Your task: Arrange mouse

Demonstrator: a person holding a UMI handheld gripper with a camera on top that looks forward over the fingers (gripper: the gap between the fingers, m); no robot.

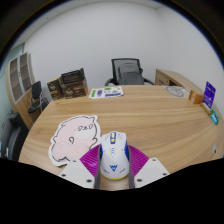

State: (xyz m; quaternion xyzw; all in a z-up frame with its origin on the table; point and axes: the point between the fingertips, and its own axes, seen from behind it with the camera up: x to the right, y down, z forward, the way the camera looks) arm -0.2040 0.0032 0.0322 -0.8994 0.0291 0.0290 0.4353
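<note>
Apparently gripper (113, 172) fingers clamp mouse (113, 155), above table (160, 120).

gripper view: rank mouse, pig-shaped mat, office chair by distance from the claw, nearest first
1. Mouse: between the fingers of the claw, magenta pads close on both sides.
2. Pig-shaped mat: on the wooden table, just ahead and to the left.
3. Office chair: beyond the table's far edge, by the wall.
</note>
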